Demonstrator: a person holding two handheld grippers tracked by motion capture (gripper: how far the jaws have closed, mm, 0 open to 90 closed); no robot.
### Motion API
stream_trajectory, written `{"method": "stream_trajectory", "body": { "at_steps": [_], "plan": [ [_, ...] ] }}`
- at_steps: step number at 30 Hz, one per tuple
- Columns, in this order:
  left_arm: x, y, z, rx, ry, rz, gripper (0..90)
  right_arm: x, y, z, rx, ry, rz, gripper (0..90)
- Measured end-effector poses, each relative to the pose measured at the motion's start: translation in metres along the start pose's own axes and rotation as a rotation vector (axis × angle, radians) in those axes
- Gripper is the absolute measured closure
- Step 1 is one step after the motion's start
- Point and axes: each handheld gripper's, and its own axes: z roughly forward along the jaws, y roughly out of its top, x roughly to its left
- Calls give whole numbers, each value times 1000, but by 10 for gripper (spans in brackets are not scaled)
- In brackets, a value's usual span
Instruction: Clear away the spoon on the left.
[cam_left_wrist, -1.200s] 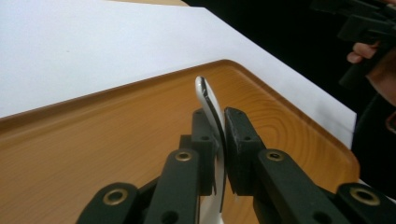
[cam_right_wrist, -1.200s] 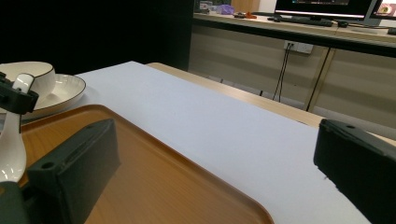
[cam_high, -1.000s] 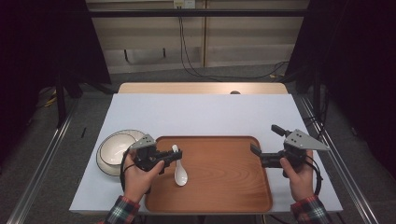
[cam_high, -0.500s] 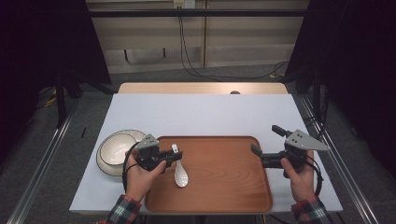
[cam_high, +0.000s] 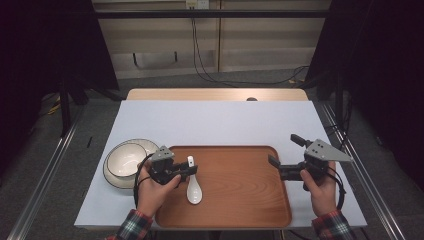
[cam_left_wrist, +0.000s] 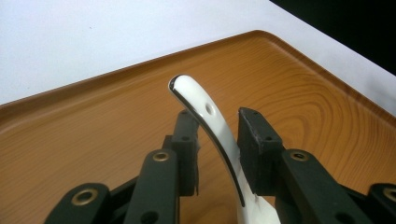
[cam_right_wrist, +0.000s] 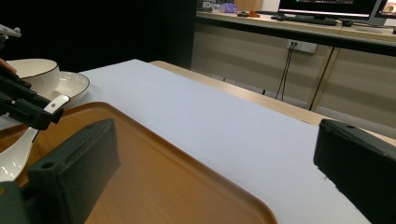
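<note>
A white ceramic spoon (cam_high: 194, 192) lies with its bowl on the wooden tray (cam_high: 235, 200), handle rising toward the far side. My left gripper (cam_high: 190, 169) is at the tray's left end, shut on the spoon's handle (cam_left_wrist: 212, 123), which runs slantwise between the two black jaws. My right gripper (cam_high: 283, 155) hovers over the tray's right edge, wide open and empty. From the right gripper view the spoon (cam_right_wrist: 18, 154) and the left gripper (cam_right_wrist: 28, 109) show at far left.
A white bowl (cam_high: 126, 160) sits on a dark-rimmed plate (cam_high: 112, 175) on the white table (cam_high: 220, 122), just left of the tray. The same bowl (cam_right_wrist: 32, 72) and plate (cam_right_wrist: 70, 84) show in the right gripper view. Most of the tray's wood is bare.
</note>
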Motion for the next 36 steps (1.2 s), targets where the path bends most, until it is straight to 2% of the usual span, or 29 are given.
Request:
{"method": "stream_trajectory", "body": {
  "at_steps": [18,19,24,31,36],
  "plan": [
    [2,-2,2,9,12,-4,666,0,0,0,1,-5,1,0],
    [2,-3,2,19,25,-3,664,0,0,0,1,-4,-1,0],
    [3,-4,3,17,20,-11,657,0,0,0,2,0,1,0],
    [4,-7,5,36,41,-14,635,0,0,0,2,2,0,0],
    [5,-8,5,35,37,-19,629,0,0,-1,4,-1,3,0]
  ]
}}
